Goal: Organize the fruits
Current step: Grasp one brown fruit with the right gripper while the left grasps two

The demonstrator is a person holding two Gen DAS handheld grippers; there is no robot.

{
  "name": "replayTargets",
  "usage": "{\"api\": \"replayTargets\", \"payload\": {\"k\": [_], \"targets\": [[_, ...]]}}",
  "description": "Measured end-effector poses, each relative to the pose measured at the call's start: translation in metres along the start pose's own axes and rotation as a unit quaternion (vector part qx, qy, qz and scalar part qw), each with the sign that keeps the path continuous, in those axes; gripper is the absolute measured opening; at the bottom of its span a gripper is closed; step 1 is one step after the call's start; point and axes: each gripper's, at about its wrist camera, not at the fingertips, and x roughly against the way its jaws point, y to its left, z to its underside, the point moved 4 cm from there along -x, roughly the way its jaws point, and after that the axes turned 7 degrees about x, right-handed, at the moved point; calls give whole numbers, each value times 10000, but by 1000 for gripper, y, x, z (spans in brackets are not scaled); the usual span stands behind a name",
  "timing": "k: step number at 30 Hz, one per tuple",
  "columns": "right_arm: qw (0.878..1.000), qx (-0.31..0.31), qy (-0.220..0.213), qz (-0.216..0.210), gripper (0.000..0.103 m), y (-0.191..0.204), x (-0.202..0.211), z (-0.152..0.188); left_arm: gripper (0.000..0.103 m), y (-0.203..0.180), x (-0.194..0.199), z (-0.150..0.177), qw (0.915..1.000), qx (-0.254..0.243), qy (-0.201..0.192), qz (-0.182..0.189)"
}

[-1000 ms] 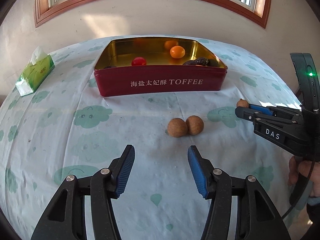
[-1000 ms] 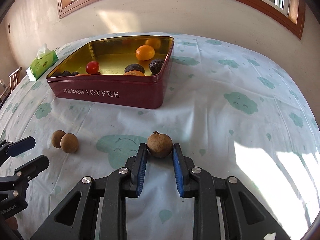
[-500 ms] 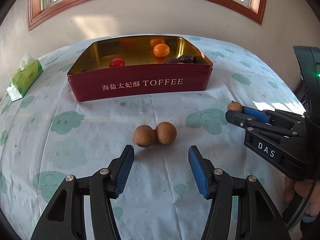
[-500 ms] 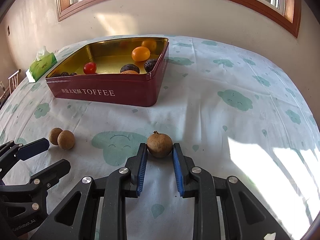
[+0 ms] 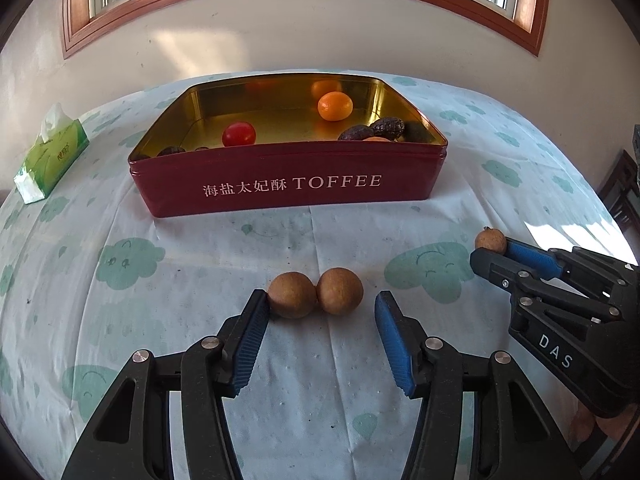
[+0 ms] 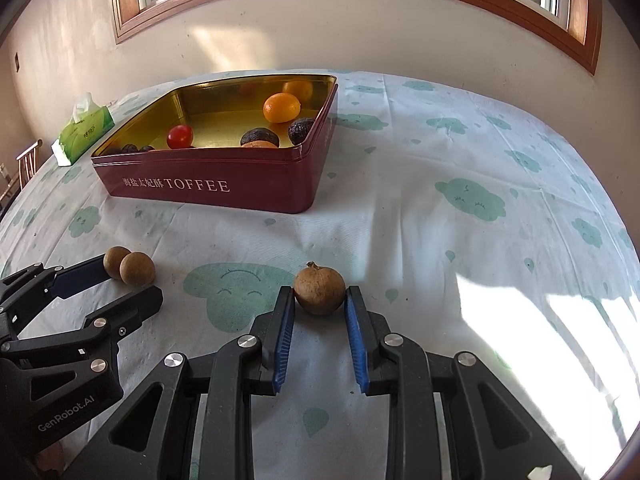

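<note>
Both tongs hover low over the tablecloth: the right gripper is clenched on a stemmed longan, in front of the red toffee tin. Left gripper, unclenched though just narrowing, brackets two touching longans on the cloth, its left pad against one.

The left hand-held gripper points steeply down, its blue-padded jaws apart; they have just been closing a little, and two round fruits lie between the tips, the left pad touching one of them. The right hand-held gripper also tilts down, jaws clamped on a brown fruit. A bit of a hand shows under the right one.
</note>
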Motion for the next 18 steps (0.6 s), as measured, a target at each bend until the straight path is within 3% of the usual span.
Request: {"api": "replayTargets", "payload": {"k": [3,18], "targets": [[10000,3,1,3,25,0,0,0,49,2,0,-1,10000,34,-13,-2],[10000,4,-3,4,25,0,0,0,49,3,7,4,10000,-60,-59,-23]]}}
